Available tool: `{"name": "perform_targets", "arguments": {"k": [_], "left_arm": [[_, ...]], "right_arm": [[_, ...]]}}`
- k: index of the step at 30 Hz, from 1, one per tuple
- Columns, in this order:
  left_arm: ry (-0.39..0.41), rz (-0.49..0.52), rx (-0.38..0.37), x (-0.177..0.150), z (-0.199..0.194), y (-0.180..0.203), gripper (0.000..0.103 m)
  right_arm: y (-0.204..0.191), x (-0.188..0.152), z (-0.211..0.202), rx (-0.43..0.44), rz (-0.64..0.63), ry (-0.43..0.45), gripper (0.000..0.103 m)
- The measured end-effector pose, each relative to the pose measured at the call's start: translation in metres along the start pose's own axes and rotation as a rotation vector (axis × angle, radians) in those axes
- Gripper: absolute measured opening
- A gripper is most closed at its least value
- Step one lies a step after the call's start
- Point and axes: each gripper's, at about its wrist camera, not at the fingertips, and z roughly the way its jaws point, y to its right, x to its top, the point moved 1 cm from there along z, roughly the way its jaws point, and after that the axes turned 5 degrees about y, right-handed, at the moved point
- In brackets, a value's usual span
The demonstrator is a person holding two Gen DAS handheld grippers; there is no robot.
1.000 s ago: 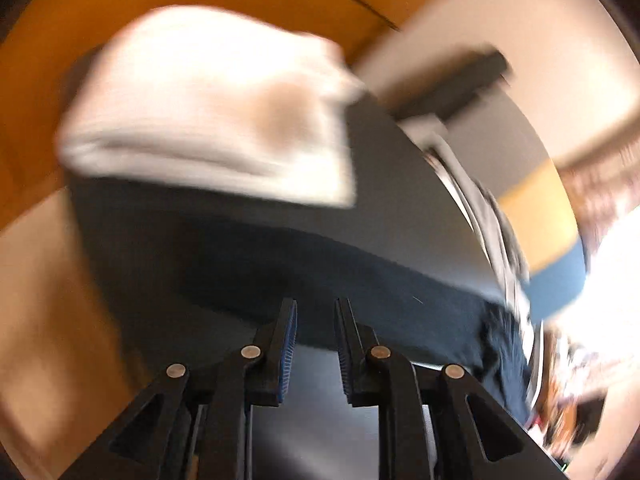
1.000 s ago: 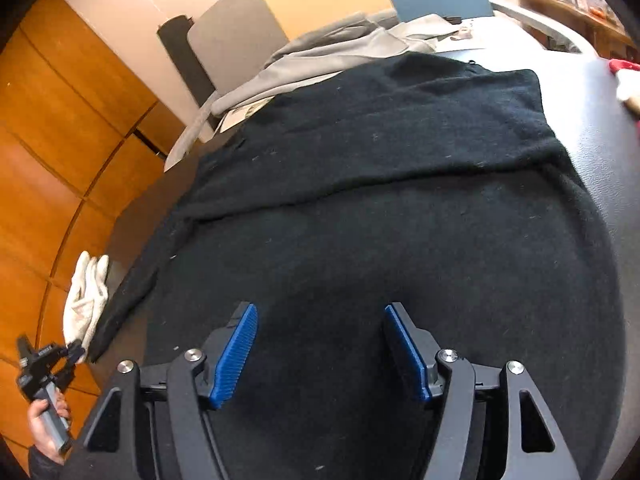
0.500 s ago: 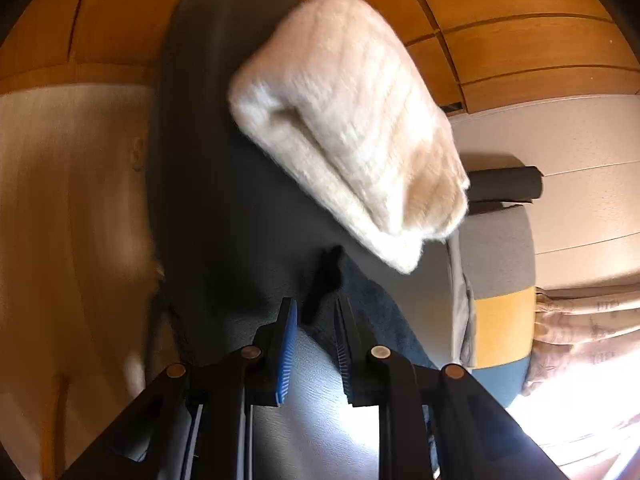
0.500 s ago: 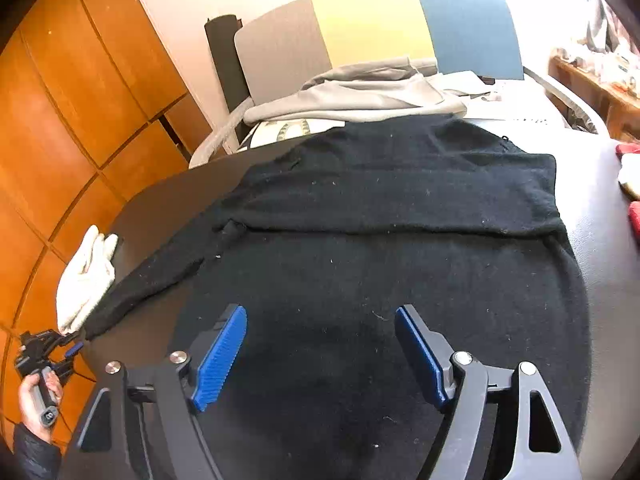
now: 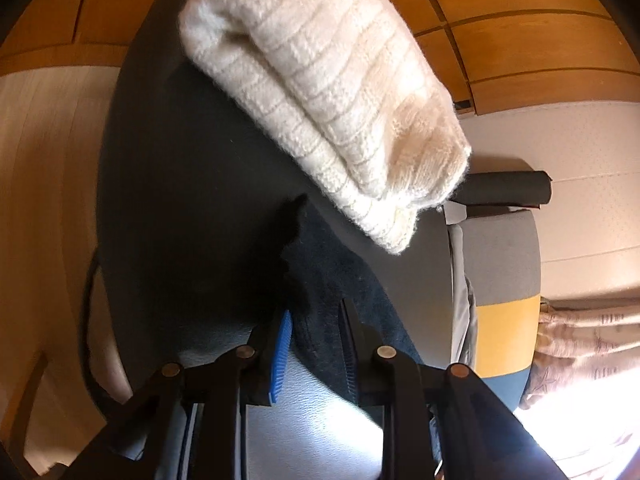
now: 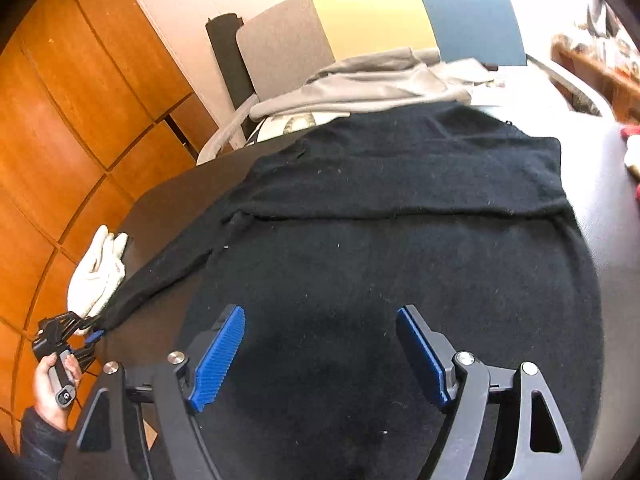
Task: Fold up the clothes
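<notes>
A black sweater (image 6: 400, 240) lies flat on the dark table (image 6: 168, 200), its top part folded over. Its left sleeve (image 6: 160, 276) stretches out toward the table's left edge. My left gripper (image 5: 314, 344) is low at that sleeve's cuff (image 5: 316, 300); its jaws are opening and the cuff lies between them, with no pad clearly pressing on it. The right wrist view shows this left gripper (image 6: 86, 330) in a person's hand. My right gripper (image 6: 320, 344) hovers wide open over the sweater's lower body with nothing between its fingers.
A folded white knit piece (image 5: 320, 92) lies on the table just beyond the cuff, white knit piece (image 6: 96, 276). A grey garment (image 6: 372, 84) drapes over a grey, yellow and blue chair (image 6: 372, 28) behind the table. Wooden cabinet panels (image 6: 80, 100) stand at left.
My left gripper has rolled and dropped down to the sleeve cuff, and its jaws have widened a little. My right gripper has opened wider and lifted back from the sweater.
</notes>
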Motion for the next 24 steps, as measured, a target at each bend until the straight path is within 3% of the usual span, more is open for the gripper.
{"name": "perform_targets", "arguments": {"k": [4,6,8,10,14,18,23,24], "left_arm": [[0.018,-0.062,-0.006,-0.001,0.008,0.003,0.022],[0.024,-0.047,0.0,-0.002,0.013,0.009,0.019],[0.027,-0.016,0.007,-0.002,0.016,0.017,0.007],[0.035,0.011,-0.004,-0.003,0.018,0.026,0.005],[0.029,0.124,-0.054,-0.01,0.025,0.066,0.003],[-0.006,0.29,-0.124,-0.034,0.041,0.131,0.003],[-0.135,0.459,-0.226,-0.087,0.079,0.214,0.003],[-0.167,0.495,-0.244,-0.096,0.073,0.223,0.003]], "right_arm": [[0.001,-0.006,0.006,-0.001,-0.013,-0.023,0.079],[0.001,-0.009,0.008,-0.003,-0.022,-0.035,0.079],[0.002,-0.011,0.008,-0.01,-0.028,-0.036,0.079],[0.005,-0.014,0.01,-0.015,-0.019,-0.046,0.079],[0.011,-0.017,0.013,-0.026,-0.006,-0.065,0.079],[0.013,-0.014,0.016,-0.041,-0.003,-0.062,0.079],[0.014,-0.008,0.014,-0.043,-0.004,-0.052,0.079],[0.015,-0.008,0.015,-0.042,-0.005,-0.058,0.079]]}}
